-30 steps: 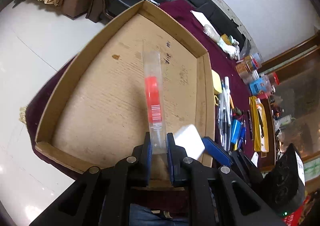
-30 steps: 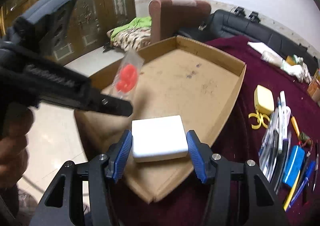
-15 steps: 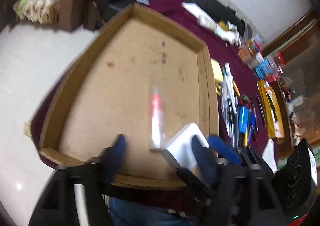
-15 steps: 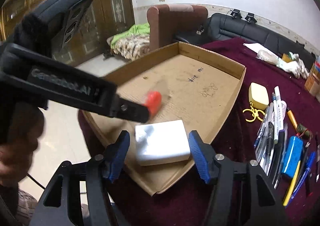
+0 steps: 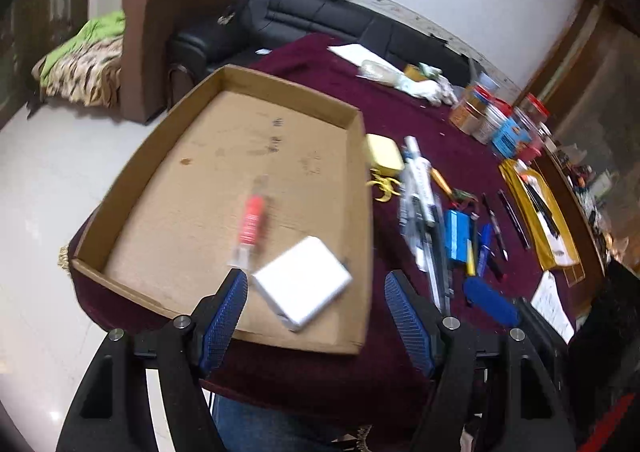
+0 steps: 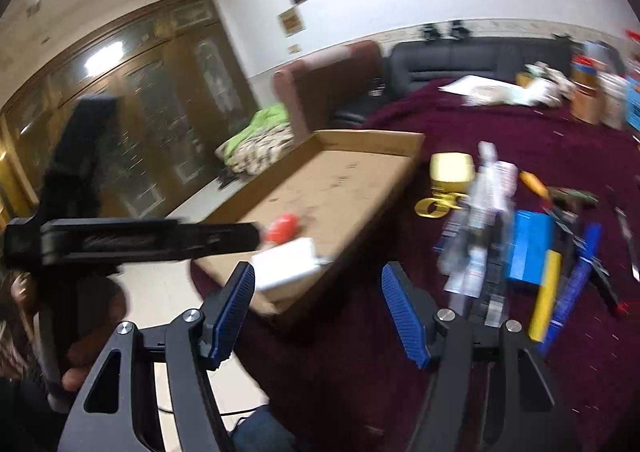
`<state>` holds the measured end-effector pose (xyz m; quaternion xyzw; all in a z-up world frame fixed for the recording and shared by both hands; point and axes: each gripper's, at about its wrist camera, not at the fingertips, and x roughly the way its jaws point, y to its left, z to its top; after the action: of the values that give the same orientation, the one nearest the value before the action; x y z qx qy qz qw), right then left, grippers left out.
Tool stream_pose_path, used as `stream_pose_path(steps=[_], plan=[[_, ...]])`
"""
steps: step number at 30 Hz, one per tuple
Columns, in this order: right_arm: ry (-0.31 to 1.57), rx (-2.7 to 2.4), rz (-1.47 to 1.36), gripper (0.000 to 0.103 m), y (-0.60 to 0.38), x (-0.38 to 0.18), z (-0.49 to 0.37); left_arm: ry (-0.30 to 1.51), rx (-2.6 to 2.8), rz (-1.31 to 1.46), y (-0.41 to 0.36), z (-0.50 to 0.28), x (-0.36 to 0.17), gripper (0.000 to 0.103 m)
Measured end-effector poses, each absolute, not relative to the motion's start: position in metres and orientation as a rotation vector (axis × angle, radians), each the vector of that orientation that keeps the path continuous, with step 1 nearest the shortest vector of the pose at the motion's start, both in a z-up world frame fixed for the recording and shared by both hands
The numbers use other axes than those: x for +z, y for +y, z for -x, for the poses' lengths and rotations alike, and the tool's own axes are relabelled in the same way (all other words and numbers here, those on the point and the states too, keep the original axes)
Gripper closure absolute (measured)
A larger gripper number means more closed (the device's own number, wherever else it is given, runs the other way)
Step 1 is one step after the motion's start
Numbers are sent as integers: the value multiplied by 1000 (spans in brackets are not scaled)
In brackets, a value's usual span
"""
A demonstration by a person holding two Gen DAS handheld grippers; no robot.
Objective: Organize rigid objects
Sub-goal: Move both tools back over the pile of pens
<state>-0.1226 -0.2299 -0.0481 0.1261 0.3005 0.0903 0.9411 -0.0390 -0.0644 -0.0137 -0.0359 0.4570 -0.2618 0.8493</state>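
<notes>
Your left claw [image 5: 316,316] hangs wide, empty, above the box's [image 5: 362,211] near rim. The white block [image 5: 302,284] lies just ahead; past it the tube [image 5: 251,221] points away. Your right claw [image 6: 318,316], opening, holds nothing.

Left gripper [image 5: 316,316] gapes empty; right gripper [image 6: 318,308] jaws opening.

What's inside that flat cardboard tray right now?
The cardboard tray holds two things: a clear tube with red contents and a white rectangular block, lying near its front edge. Whatever is under the block is hidden.
</notes>
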Motion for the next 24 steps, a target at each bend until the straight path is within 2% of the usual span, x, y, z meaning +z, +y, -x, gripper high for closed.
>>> stream_pose_path(steps=[13,17,24], plan=[[655,-115,-344,37,-339,-76,137,957,-637,-46,-122,75,-20,28],[675,-121,-399,38,-351,-88,139,973,-649,-79,-134,81,-24,28],[709,-129,-337,38,-339,-90,135,998,-649,-98,-145,83,-31,28]])
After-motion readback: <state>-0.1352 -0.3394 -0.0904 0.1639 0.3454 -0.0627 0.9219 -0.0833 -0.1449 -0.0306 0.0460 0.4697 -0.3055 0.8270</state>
